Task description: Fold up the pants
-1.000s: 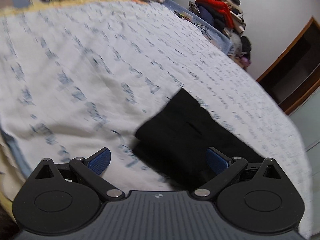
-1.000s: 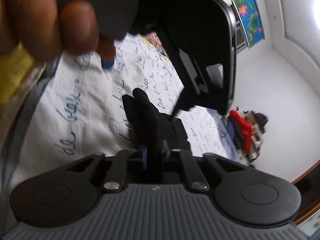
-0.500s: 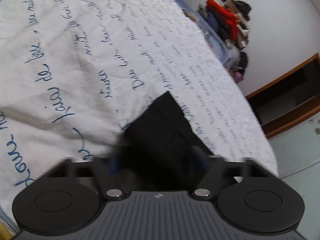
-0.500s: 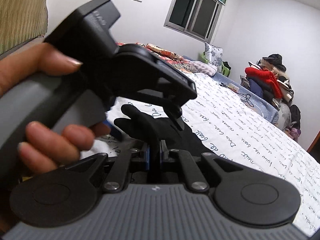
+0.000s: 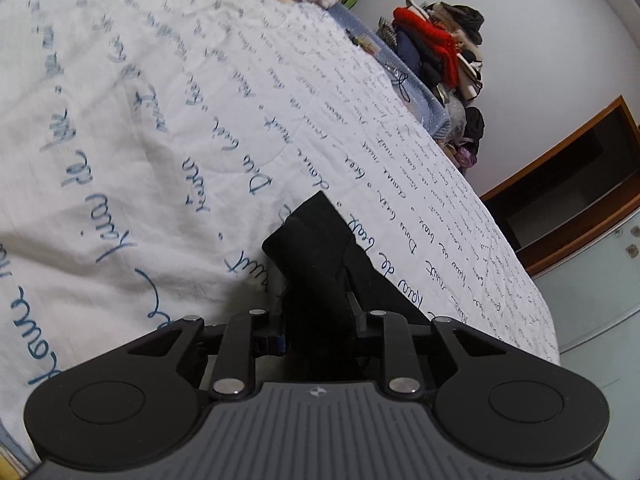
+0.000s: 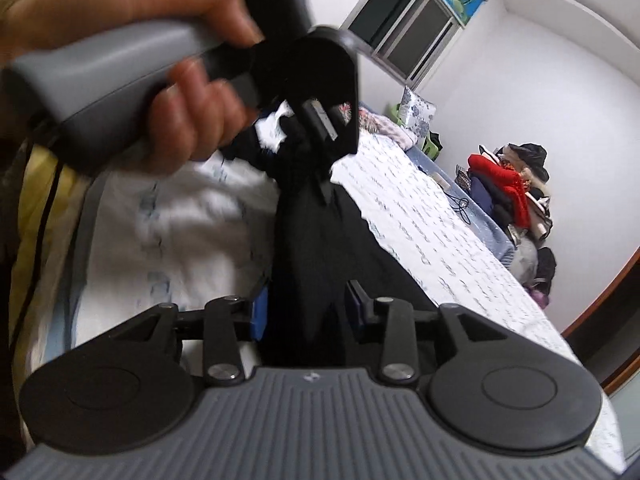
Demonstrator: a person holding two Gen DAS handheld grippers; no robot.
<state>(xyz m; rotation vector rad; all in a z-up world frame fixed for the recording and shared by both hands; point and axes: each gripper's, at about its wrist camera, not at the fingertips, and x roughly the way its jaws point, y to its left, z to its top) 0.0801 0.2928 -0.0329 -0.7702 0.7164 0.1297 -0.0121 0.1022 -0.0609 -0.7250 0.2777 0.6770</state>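
Left gripper [image 5: 316,332] just clenched on black pants [image 5: 316,256]; right gripper [image 6: 308,312] loosening; script-printed bedsheet [image 5: 160,128].

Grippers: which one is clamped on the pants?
The left gripper: its jaws have just been closing and pinch the pants. The right gripper has just been opening, fabric loose between its jaws.

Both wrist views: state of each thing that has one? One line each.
Left tongs: just closed on the pants, fabric pinched between them.
Right tongs: just been opening, pants between them, no longer clamped.
Pants: black, bunched, end lifted off the bedspread.
Bedspread: spread flat, white with blue script.
Clothes pile: heaped by the far wall.
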